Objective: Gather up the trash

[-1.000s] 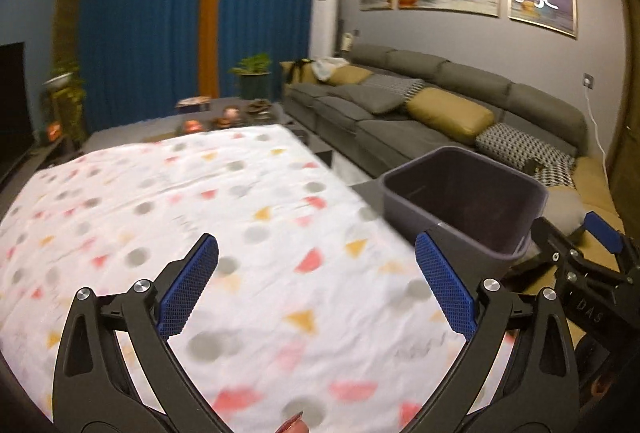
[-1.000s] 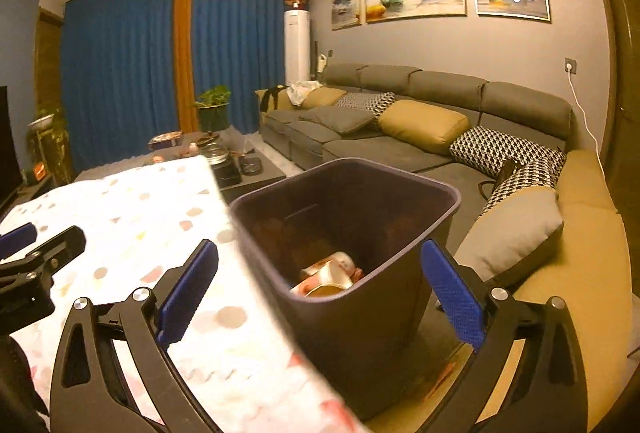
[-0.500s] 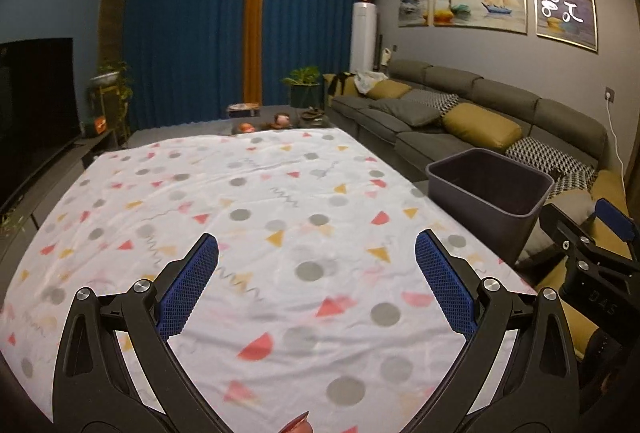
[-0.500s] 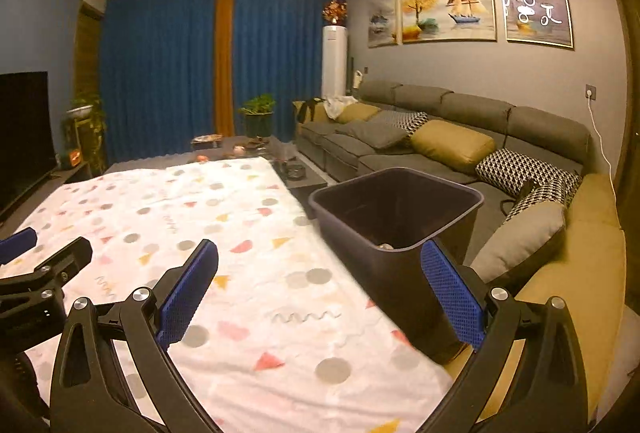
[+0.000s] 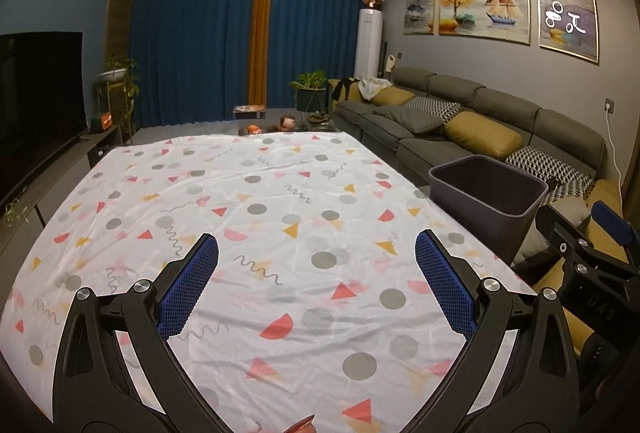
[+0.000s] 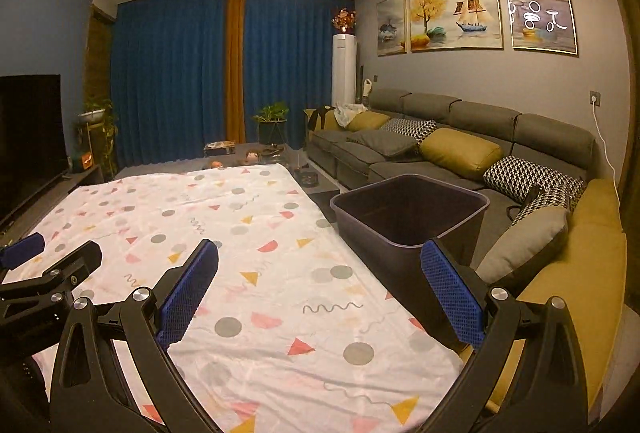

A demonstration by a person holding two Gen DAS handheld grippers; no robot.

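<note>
Blue-padded left gripper (image 5: 316, 287) and right gripper (image 6: 320, 291) both gape wide, holding nothing, above the patterned tablecloth (image 5: 260, 217); faint lettering on one gripper arm is unreadable; one dark trash bin (image 6: 412, 217) stands right of the table, contents hidden; three paintings (image 6: 472, 15) hang above the far sofa (image 6: 460, 137)

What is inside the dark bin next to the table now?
Only the upper inner walls of the bin are visible, dark and bare. Its bottom is hidden by the near rim from both views, so whether trash lies inside cannot be seen.
</note>
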